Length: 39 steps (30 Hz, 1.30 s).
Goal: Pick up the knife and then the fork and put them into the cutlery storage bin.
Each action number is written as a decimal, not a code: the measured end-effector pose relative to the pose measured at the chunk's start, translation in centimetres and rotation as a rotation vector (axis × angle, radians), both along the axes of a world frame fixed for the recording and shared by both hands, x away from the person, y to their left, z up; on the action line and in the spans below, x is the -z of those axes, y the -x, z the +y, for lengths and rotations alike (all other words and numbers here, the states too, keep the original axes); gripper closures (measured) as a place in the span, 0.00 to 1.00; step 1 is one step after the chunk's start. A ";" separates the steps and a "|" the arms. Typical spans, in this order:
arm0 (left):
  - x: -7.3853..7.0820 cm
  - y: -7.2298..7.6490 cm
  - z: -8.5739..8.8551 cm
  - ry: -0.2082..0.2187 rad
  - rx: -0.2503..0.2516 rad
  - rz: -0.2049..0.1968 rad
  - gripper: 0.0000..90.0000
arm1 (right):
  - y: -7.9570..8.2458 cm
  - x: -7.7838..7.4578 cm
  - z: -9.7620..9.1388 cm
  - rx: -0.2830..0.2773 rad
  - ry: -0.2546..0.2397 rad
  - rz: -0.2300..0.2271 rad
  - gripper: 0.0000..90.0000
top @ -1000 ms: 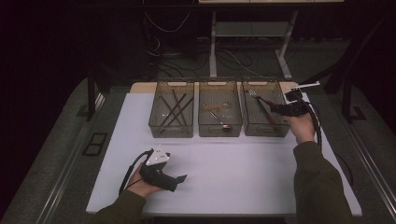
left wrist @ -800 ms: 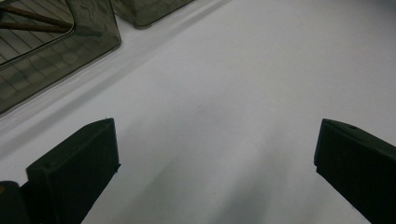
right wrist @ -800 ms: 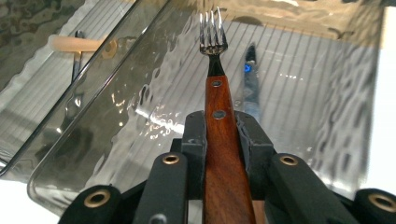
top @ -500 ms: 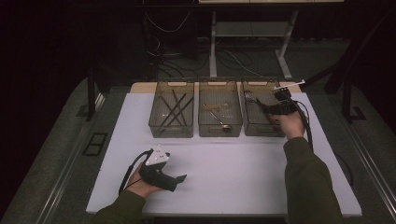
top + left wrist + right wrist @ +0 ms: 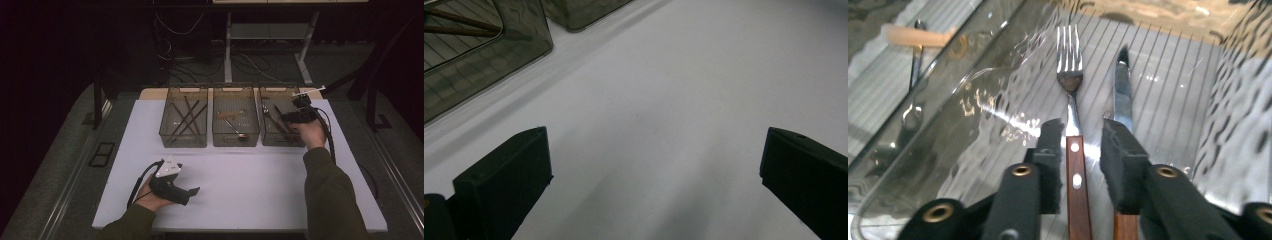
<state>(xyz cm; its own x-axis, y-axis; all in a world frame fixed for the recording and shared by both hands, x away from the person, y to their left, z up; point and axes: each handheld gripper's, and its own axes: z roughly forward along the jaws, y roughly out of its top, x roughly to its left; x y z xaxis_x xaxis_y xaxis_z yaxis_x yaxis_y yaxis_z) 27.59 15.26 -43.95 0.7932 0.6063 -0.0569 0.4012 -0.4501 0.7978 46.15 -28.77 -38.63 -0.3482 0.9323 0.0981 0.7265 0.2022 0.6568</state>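
White tabletop (image 5: 260,175) under dim light, three clear bins in a row at its far edge.

Starting at the left, my left gripper (image 5: 192,191) rests on the bare table near my side, its jaws standing wide apart with nothing between them. Beyond it, the left bin (image 5: 183,123) holds dark sticks, and the middle bin (image 5: 235,122) holds a spoon (image 5: 234,128). Farther right, my right gripper (image 5: 1083,150) reaches into the right bin (image 5: 280,141); its jaws have just been opening and now stand narrowly apart on either side of the fork (image 5: 1071,120), whose wooden handle lies between them on the bin floor. Just right of the fork lies a knife (image 5: 1122,95).
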 end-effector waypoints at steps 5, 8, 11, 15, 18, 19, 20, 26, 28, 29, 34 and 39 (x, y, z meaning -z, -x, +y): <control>0.0 0.0 0.0 0.000 0.001 0.000 0.00 | 0.4 -0.5 -0.7 -0.009 -0.035 -0.029 0.59; 0.1 0.0 -0.1 0.000 0.003 -0.001 0.00 | 0.8 -0.9 -0.8 -0.024 -0.054 -0.044 0.50; 0.1 0.0 -0.1 -0.003 0.009 0.000 0.00 | 1.3 -1.4 -0.9 -0.045 -0.071 -0.071 0.45; 0.0 0.1 -0.1 -0.003 0.012 -0.002 0.00 | 2.1 -2.0 -1.0 -0.070 -0.102 -0.099 0.36; 0.0 0.1 -0.1 0.003 0.011 -0.004 0.00 | 2.8 -2.4 -0.8 -0.103 -0.109 -0.118 0.30; 0.0 0.1 -0.1 0.002 0.011 -0.004 0.00 | 3.1 -2.5 -0.9 -0.122 -0.114 -0.121 0.29; 0.0 0.1 -0.1 0.003 0.011 -0.004 0.00 | 3.3 -2.6 -0.9 -0.134 -0.127 -0.128 0.28; -0.1 0.1 -0.1 0.004 0.012 -0.007 0.00 | 4.8 -2.8 -0.6 -0.174 -0.136 -0.176 0.21; -0.1 0.1 0.0 0.005 0.009 -0.005 0.00 | 5.4 -2.8 -0.3 -0.184 -0.135 -0.190 0.21; -0.1 0.1 0.0 0.004 0.010 -0.004 0.00 | 5.6 -2.9 -0.3 -0.186 -0.136 -0.195 0.19; -0.1 0.2 0.0 0.004 0.010 -0.008 0.00 | 7.3 -2.6 0.1 -0.208 -0.155 -0.225 0.19; -0.1 0.2 0.0 0.006 0.009 -0.006 0.00 | 8.8 -1.8 0.6 -0.226 -0.170 -0.247 0.15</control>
<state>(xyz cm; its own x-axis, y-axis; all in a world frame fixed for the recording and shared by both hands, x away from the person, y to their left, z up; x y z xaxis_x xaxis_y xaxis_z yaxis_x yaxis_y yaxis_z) 27.36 15.27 -43.83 0.7988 0.5990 -0.0553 0.3921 -0.4487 0.8031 37.31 -28.22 -36.82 -0.5761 0.8066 0.1324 0.4913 0.2123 0.8447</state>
